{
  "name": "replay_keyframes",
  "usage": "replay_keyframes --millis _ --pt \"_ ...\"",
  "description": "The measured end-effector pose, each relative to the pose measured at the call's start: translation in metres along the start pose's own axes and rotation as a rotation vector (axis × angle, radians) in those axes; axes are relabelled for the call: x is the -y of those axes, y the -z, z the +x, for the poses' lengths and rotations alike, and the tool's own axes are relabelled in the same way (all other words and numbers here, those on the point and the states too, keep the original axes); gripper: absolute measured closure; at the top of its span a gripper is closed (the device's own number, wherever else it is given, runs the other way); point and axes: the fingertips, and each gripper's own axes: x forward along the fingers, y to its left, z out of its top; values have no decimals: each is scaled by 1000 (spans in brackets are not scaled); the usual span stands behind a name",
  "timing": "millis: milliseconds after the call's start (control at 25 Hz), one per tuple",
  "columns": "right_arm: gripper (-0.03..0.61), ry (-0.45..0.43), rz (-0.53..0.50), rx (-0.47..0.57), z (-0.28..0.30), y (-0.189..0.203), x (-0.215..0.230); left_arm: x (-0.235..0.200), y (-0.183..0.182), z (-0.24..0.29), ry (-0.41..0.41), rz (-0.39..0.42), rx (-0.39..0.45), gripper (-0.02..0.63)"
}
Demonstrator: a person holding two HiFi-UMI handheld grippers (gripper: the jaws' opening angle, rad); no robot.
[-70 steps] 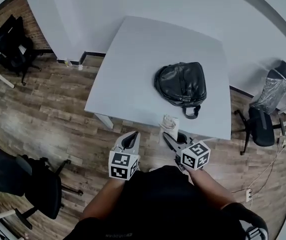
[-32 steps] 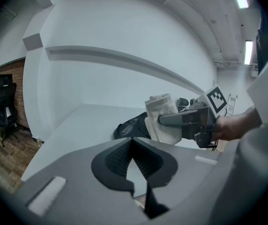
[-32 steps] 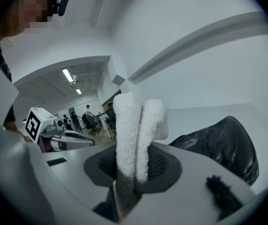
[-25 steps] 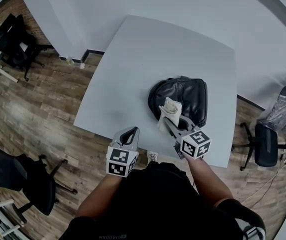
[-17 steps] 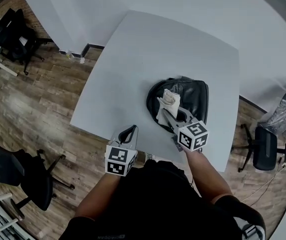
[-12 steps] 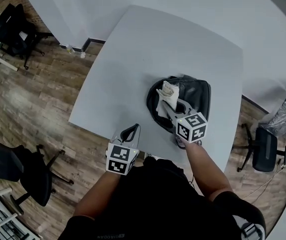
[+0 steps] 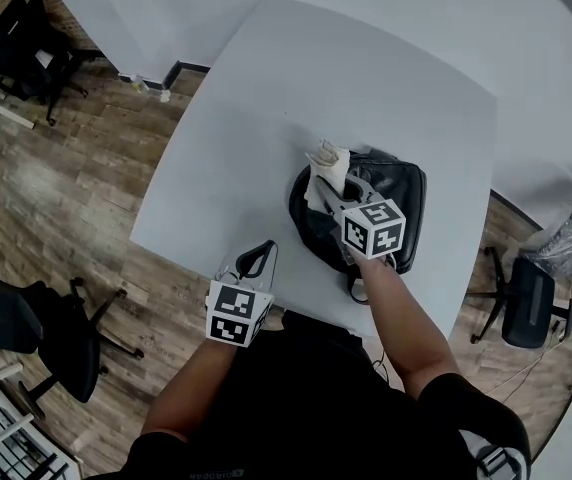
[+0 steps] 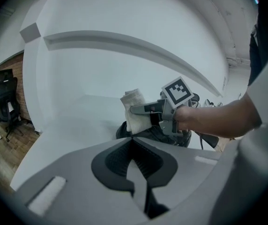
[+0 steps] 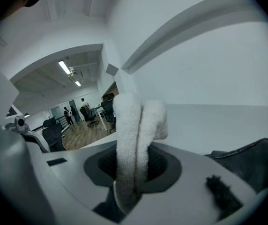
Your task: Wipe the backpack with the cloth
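Observation:
A black leather backpack (image 7: 391, 193) lies flat on the white table (image 7: 246, 98), near its front edge. My right gripper (image 7: 328, 183) is shut on a folded white cloth (image 7: 326, 161) and reaches over the backpack's far left edge. In the right gripper view the cloth (image 9: 133, 139) stands up between the jaws, with the backpack (image 9: 253, 161) at the lower right. My left gripper (image 7: 256, 260) hovers shut and holds nothing at the table's front edge, left of the backpack. The left gripper view shows its jaws (image 8: 133, 142) closed, with the right gripper (image 8: 141, 109), the cloth (image 8: 134, 111) and the backpack (image 8: 169, 136) ahead.
Black office chairs stand on the wood floor at the left (image 7: 26, 328), upper left (image 7: 21, 23) and right (image 7: 521, 293). A white wall (image 7: 446, 8) runs behind the table. The table's far half is bare.
The person has stepped up to the table. My right gripper has carried the cloth from the table's front edge forward over the backpack to its far left edge. The left gripper has stayed low.

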Motion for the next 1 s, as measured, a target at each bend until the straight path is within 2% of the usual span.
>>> replay_keyframes --millis 520,1000 --pt "485 19 62 -1 29 -8 39 6 9 16 -9 -15 -25 607" --pt "485 128 49 -1 -11 -17 77 14 7 24 31 7 -25 607"
